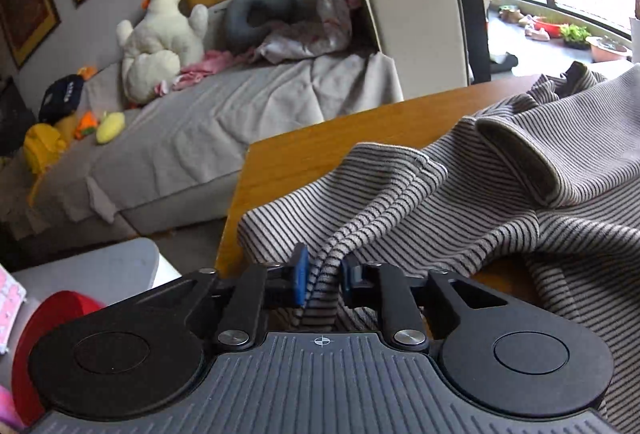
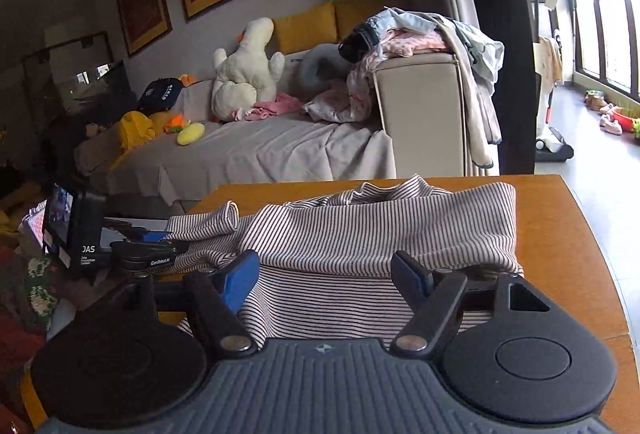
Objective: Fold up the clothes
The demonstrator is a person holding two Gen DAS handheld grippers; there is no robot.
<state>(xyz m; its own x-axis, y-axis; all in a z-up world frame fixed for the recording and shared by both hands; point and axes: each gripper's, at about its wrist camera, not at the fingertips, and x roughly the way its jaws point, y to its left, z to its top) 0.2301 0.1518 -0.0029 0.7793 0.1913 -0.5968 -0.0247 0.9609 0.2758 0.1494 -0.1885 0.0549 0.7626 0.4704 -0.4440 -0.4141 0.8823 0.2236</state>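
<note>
The striped top (image 2: 360, 230) lies crumpled across the wooden surface (image 2: 572, 234). The left gripper (image 1: 325, 276) has its jaws clamped on a bunched fold at the top's near left edge. The right gripper (image 2: 325, 276) hangs over the near hem with jaws wide apart, holding nothing. At far left, the other tool's black body reads "GenRobot.AI"; a camera box (image 2: 76, 230) shows "JAS".

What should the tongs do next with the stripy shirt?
Probably close the right tongs on the shirt edge below them. They are open over it, while the left tongs already pinch a bunched fold, so both could then lift it off the table.
</note>
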